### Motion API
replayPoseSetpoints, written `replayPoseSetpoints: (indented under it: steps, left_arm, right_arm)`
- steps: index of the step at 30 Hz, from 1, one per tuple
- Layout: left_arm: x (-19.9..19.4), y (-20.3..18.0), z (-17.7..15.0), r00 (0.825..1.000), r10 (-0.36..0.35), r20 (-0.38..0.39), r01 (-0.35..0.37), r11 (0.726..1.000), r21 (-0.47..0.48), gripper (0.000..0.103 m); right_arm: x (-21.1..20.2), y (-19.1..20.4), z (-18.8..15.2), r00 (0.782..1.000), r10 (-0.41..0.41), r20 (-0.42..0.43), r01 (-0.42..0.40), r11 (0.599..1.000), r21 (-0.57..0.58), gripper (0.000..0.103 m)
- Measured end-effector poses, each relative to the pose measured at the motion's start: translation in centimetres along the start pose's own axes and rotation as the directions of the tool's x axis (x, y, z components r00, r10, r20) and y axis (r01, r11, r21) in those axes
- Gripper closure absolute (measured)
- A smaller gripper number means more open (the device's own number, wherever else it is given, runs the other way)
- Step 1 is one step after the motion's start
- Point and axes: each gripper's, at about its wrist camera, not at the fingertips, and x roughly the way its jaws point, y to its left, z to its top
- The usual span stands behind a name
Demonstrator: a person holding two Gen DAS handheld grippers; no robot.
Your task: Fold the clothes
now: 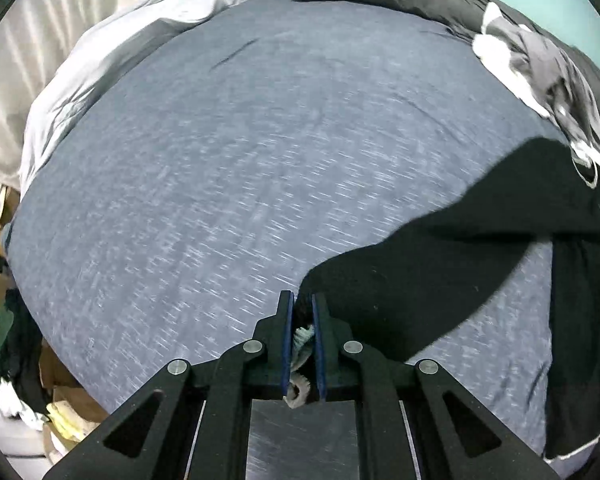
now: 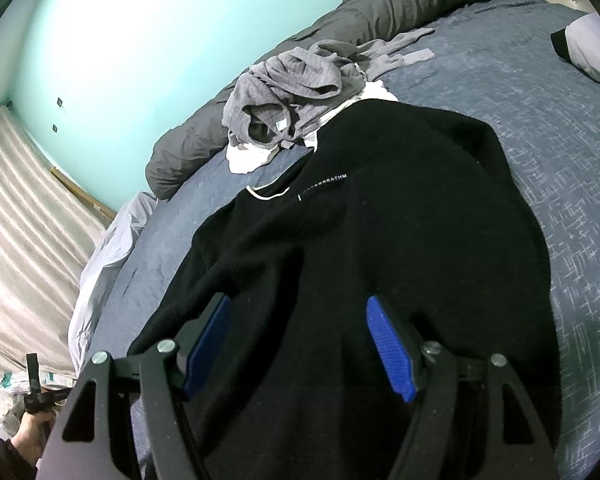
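Note:
A black sweatshirt with small white lettering on its chest lies spread on the blue-grey bed. In the left wrist view its black sleeve stretches from the right down to my left gripper, which is shut on the sleeve end; a pale knitted cuff shows between the blue pads. My right gripper hovers open just above the sweatshirt's lower body, with black cloth showing between its blue pads.
A crumpled pile of grey and white clothes lies past the sweatshirt's collar, against a rolled dark grey duvet. A pale sheet is bunched at the bed's far left edge. Boxes and clutter sit on the floor beside the bed.

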Motion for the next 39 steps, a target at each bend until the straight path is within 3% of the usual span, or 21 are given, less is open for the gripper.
replayPoseSetpoints:
  steps: [5,9,11,13,18,24,27,35,39]
  left_arm:
    - [0.5,2.9,0.3,0.999,0.034,0.034,-0.03,0.995,-0.092,0.094]
    - [2.8,3.9,0.0,0.999,0.034,-0.018,-0.036,0.991,-0.131,0.089]
    - [3.2,4.0,-0.2,0.999,0.045,-0.016,-0.047,0.986,-0.159,0.083]
    - [2.6,3.6,-0.4,0.999,0.032,0.016,-0.029,0.983,-0.182,0.054]
    - [1.1,-0.3,-1.2,0.995,-0.073,0.075,0.08,0.992,-0.101,0.053]
    - [-0.4,-7.2,-2.8,0.962,-0.254,0.103,0.256,0.967,-0.004,0.053]
    - [-1.5,-11.4,-3.8,0.933,-0.343,0.11,0.339,0.939,0.057,0.053]
    - [-2.6,-20.4,-7.6,0.868,-0.484,0.114,0.464,0.871,0.162,0.053]
    - [-1.5,-22.3,-8.6,0.863,-0.498,0.079,0.478,0.858,0.188,0.053]
  right_arm:
    - [0.1,0.1,-0.1,1.0,-0.006,-0.004,0.006,1.0,-0.01,0.032]
    - [0.1,-0.1,0.0,1.0,-0.01,-0.001,0.01,1.0,-0.006,0.032]
    - [-0.2,-0.3,0.2,1.0,-0.017,0.006,0.017,1.0,-0.004,0.032]
    - [-0.6,-0.4,0.5,1.0,-0.026,0.017,0.026,1.0,-0.002,0.032]
    - [-2.1,-1.1,1.2,0.997,-0.05,0.052,0.049,0.998,0.025,0.032]
    - [-5.4,-3.5,1.3,0.989,-0.126,0.071,0.119,0.989,0.092,0.032]
    - [-7.8,-5.1,0.9,0.983,-0.176,0.043,0.172,0.981,0.085,0.032]
    - [-12.8,-9.0,-0.2,0.96,-0.273,-0.066,0.277,0.958,0.068,0.032]
    - [-13.2,-9.9,-0.3,0.947,-0.303,-0.105,0.31,0.949,0.056,0.032]
